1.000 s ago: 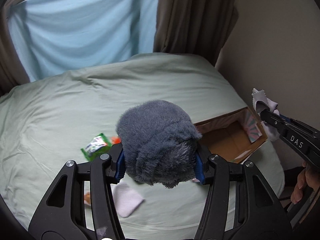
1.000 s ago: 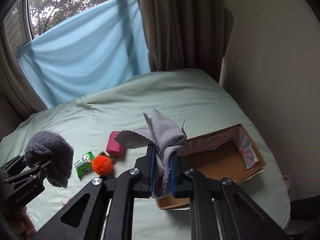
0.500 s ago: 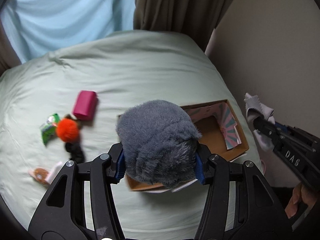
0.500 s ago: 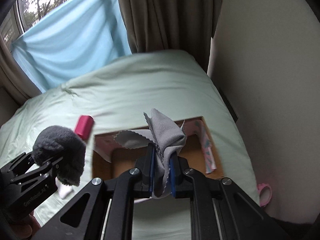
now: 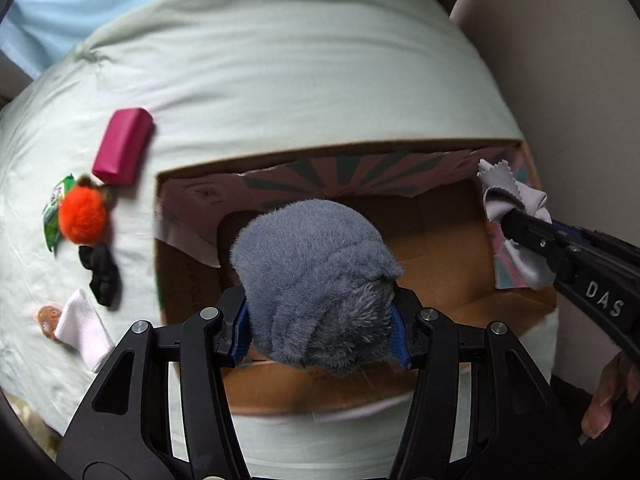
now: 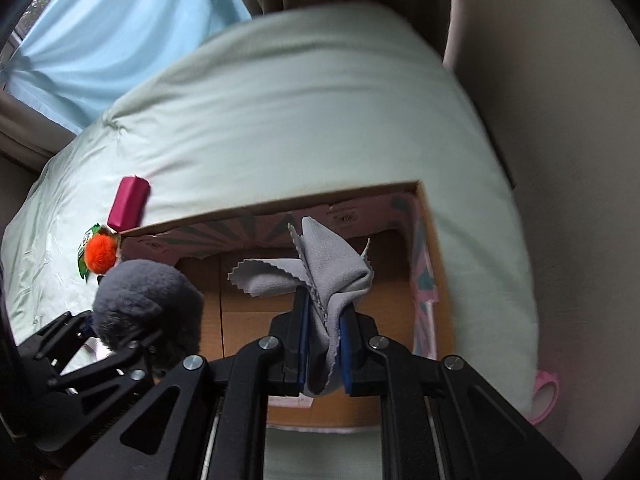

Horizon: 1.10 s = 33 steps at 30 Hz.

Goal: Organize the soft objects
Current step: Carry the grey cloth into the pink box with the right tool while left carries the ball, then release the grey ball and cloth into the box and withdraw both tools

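My left gripper (image 5: 320,328) is shut on a fluffy grey plush (image 5: 316,280) and holds it above the open cardboard box (image 5: 452,240) on the bed. My right gripper (image 6: 324,336) is shut on a light grey cloth (image 6: 328,264) with zigzag edges, above the same box (image 6: 256,300). The plush shows at the left in the right wrist view (image 6: 148,300). The cloth shows at the right in the left wrist view (image 5: 512,204). The box floor looks bare brown cardboard.
Left of the box on the pale green bed (image 5: 300,80) lie a magenta block (image 5: 124,146), an orange pom-pom (image 5: 82,216), a green packet (image 5: 54,216), a black fabric piece (image 5: 100,272) and a white folded cloth (image 5: 82,330). A wall stands at the right. A pink ring (image 6: 544,396) lies by the bed's edge.
Both grippers have moved forward and down over the box, which now fills the middle of both views. Each still holds its item.
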Each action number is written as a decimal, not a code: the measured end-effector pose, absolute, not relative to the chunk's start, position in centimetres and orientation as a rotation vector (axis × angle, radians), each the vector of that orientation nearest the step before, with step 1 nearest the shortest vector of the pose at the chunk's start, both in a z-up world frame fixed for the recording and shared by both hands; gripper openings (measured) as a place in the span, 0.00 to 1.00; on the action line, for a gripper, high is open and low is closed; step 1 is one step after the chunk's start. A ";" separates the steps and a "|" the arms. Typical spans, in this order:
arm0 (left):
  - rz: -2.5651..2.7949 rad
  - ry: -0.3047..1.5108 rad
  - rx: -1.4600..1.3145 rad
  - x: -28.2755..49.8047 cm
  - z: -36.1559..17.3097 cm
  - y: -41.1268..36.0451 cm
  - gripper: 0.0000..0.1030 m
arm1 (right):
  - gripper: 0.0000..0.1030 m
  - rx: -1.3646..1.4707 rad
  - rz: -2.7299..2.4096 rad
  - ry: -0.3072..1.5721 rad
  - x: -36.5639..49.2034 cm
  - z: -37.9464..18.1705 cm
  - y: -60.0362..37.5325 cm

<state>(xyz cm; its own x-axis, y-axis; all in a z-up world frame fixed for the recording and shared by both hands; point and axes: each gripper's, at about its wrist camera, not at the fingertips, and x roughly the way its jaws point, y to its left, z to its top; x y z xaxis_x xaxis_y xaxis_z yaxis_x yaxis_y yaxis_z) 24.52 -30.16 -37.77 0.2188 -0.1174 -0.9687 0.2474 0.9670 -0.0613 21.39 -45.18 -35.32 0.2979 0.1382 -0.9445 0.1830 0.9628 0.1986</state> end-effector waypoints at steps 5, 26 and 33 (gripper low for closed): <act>-0.273 1.361 0.141 25.4 -39.6 -30.8 0.52 | 0.15 0.340 -0.008 1.326 22.9 -37.3 -45.6; -0.319 1.258 0.166 22.1 -33.2 -29.2 1.00 | 1.00 0.337 0.010 1.299 20.5 -33.1 -45.1; -0.330 1.174 0.127 19.1 -26.3 -26.6 1.00 | 1.00 0.343 0.001 1.199 17.6 -25.9 -44.4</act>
